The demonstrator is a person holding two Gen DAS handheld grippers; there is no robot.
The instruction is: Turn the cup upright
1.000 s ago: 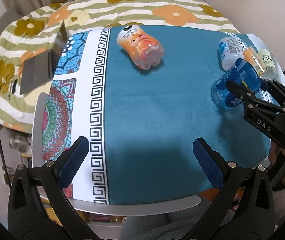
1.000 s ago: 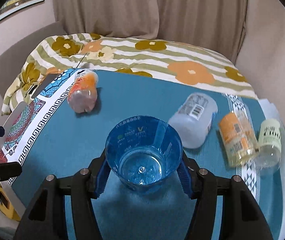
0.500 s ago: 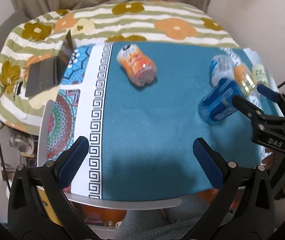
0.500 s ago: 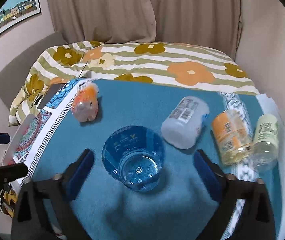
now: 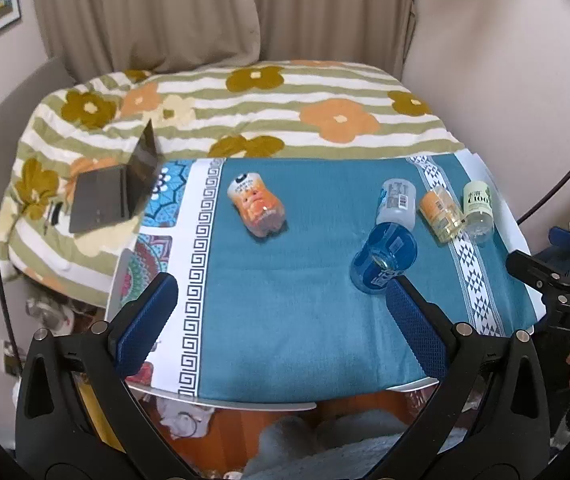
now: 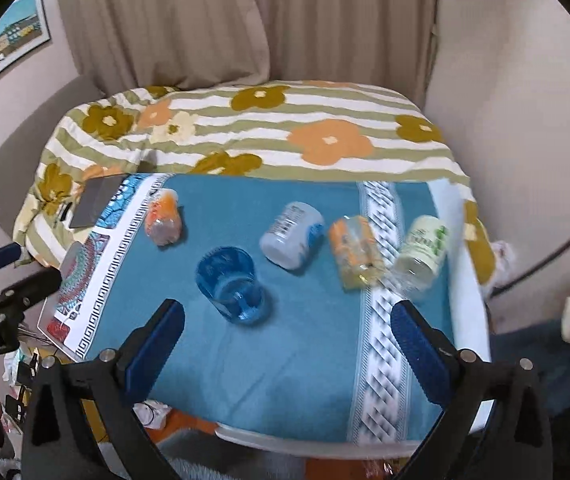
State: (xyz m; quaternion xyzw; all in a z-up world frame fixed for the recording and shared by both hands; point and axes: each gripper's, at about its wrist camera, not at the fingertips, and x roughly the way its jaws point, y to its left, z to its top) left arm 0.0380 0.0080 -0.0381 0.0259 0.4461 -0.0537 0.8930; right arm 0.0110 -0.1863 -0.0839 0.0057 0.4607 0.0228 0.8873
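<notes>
The blue transparent cup (image 6: 231, 286) stands upright on the teal tablecloth (image 6: 285, 344), mouth up, and nothing touches it. The right gripper (image 6: 289, 346) hangs at about 6 o'clock from the cup, its two blue fingers (image 6: 155, 346) spread wide and holding nothing. The left gripper (image 5: 281, 326) is also released, its fingers (image 5: 147, 322) far apart over the near edge of the table; in its view the cup (image 5: 383, 258) is at about 2 o'clock, just beyond the right finger.

At 1 o'clock from the cup lies a white bottle (image 6: 292, 236) with a barcode label, on its side and just beside it. Further toward 3 o'clock an orange-labelled bottle (image 6: 357, 252) and a pale green-labelled bottle (image 6: 421, 254) lie next to each other. An orange drink bottle (image 6: 163, 220) lies apart at 10 o'clock, near the patterned border. Behind the table is a bed cover with flowers (image 6: 245, 132), and a dark laptop (image 5: 115, 192) rests half open on it.
</notes>
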